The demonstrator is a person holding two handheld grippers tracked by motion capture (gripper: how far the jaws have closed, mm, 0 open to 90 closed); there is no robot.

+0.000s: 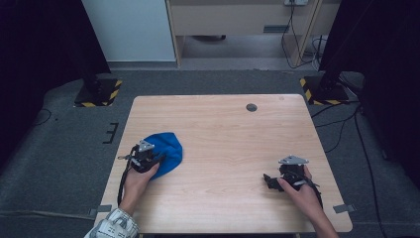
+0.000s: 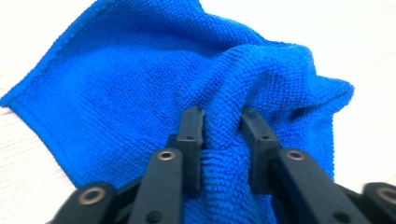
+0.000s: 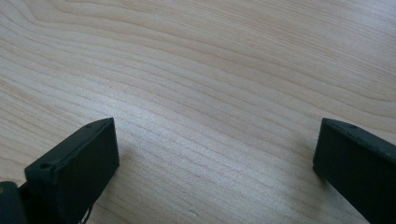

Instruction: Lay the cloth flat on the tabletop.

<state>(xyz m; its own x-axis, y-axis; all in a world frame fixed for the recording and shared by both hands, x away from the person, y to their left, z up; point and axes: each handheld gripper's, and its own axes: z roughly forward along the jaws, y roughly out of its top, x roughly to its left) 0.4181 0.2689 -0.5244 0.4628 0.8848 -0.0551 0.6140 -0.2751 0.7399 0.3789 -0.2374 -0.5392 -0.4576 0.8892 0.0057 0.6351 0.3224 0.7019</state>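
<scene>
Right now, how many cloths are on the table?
1. A blue cloth lies near the table's left edge, a fold of it pinched in the left gripper. The right gripper is open over bare wood.

Cloth: your blue cloth (image 1: 167, 150) lies bunched near the table's (image 1: 223, 129) left edge.
Left gripper: your left gripper (image 1: 144, 157) sits on the cloth's near side, touching it.
Right gripper: your right gripper (image 1: 277, 179) rests on bare wood, well apart from the cloth.
</scene>
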